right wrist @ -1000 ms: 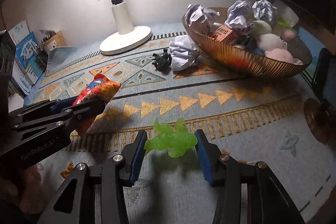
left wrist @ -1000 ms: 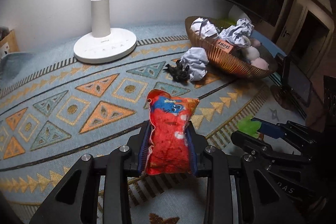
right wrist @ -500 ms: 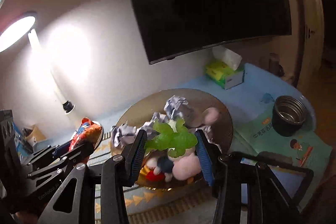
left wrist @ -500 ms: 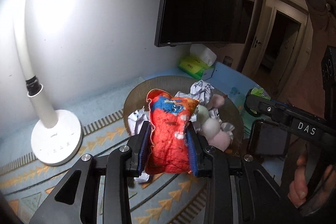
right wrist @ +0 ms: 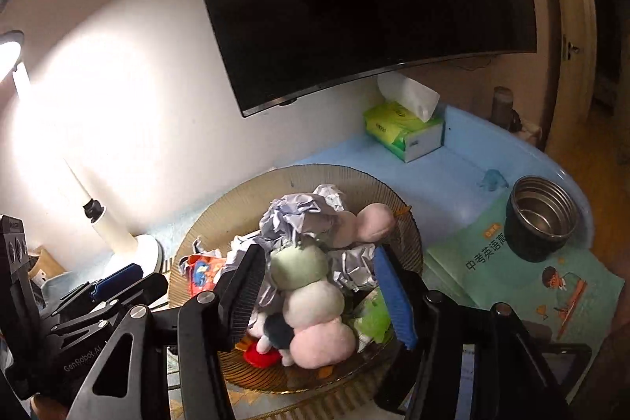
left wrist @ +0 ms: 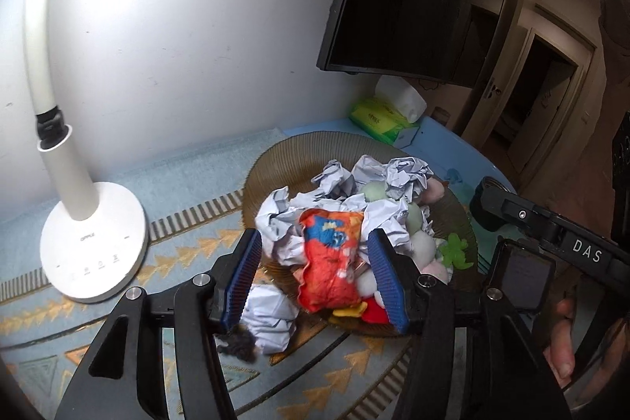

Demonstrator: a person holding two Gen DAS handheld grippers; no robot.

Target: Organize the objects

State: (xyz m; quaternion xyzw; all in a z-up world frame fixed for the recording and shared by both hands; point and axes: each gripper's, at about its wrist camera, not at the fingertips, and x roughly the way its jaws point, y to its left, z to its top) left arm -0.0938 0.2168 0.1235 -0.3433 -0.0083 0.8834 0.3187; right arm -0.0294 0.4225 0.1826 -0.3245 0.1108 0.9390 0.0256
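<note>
Red packet (left wrist: 330, 258): you have just let it go; it lies on the paper balls in the basket (left wrist: 275, 164).
Left tool (left wrist: 315, 278): jaws just opened, holding nothing.
Green toy (right wrist: 372, 313): dropped in the basket too.
Right tool (right wrist: 319, 296): just opened, holding nothing.

Both grippers (left wrist: 315, 274) (right wrist: 317, 294) — jaws just opened.

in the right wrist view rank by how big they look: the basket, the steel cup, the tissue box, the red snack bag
Largest to smallest:
1. basket
2. steel cup and tissue box, which look alike; the box sits farther back, so unsure
3. red snack bag, partly hidden by paper
</note>
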